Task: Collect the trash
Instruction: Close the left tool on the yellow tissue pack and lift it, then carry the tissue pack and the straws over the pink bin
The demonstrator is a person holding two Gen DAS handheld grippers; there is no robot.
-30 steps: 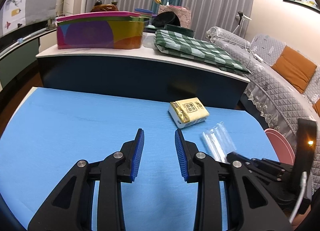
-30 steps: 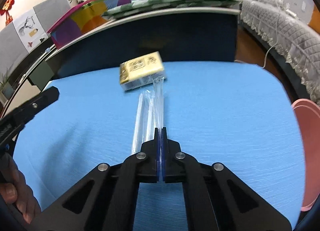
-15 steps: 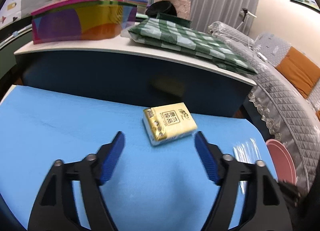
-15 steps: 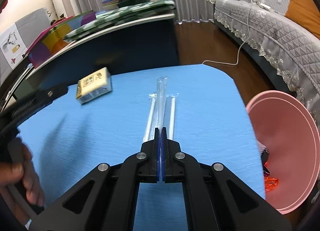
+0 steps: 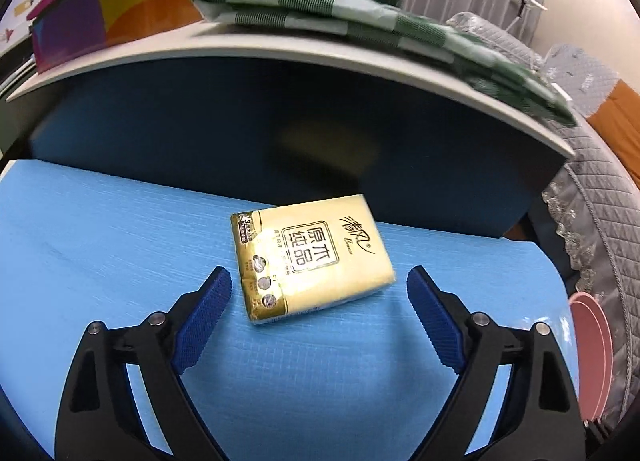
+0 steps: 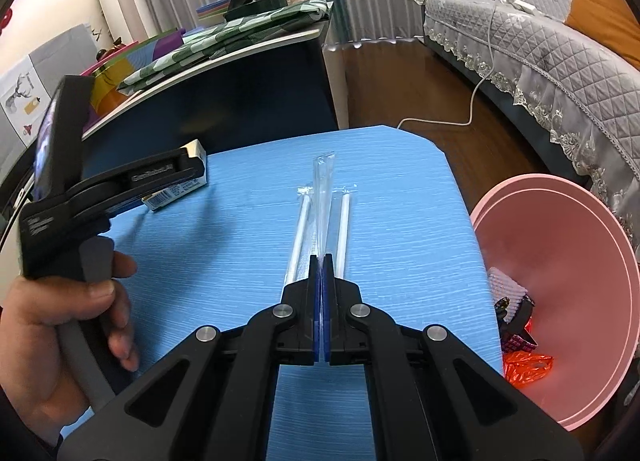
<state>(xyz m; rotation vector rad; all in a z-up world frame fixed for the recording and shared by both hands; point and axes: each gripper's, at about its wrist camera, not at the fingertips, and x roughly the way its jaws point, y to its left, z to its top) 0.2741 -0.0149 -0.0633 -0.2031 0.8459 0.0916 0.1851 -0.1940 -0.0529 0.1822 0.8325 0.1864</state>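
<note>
A yellow tissue pack (image 5: 310, 257) lies on the blue table (image 5: 100, 229). My left gripper (image 5: 319, 285) is open wide, its blue pads on either side of the pack's near end, not touching it. My right gripper (image 6: 322, 261) is shut on a clear plastic bundle of wrapped straws (image 6: 322, 205), held above the table and pointing forward. The left gripper also shows in the right wrist view (image 6: 176, 173), over the pack (image 6: 180, 185). A pink bin (image 6: 560, 261) with trash inside stands at the table's right edge.
A dark blue counter (image 5: 280, 133) stands behind the table, with a green checked cloth (image 5: 360, 25) and a colourful box (image 5: 120, 1) on top. A grey quilted sofa (image 6: 540, 53) is at the right, a white cable (image 6: 472, 109) on the wood floor.
My left gripper has opened wide and moved forward to straddle the tissue pack. My right gripper has swung right with the straw bundle, toward the pink bin.
</note>
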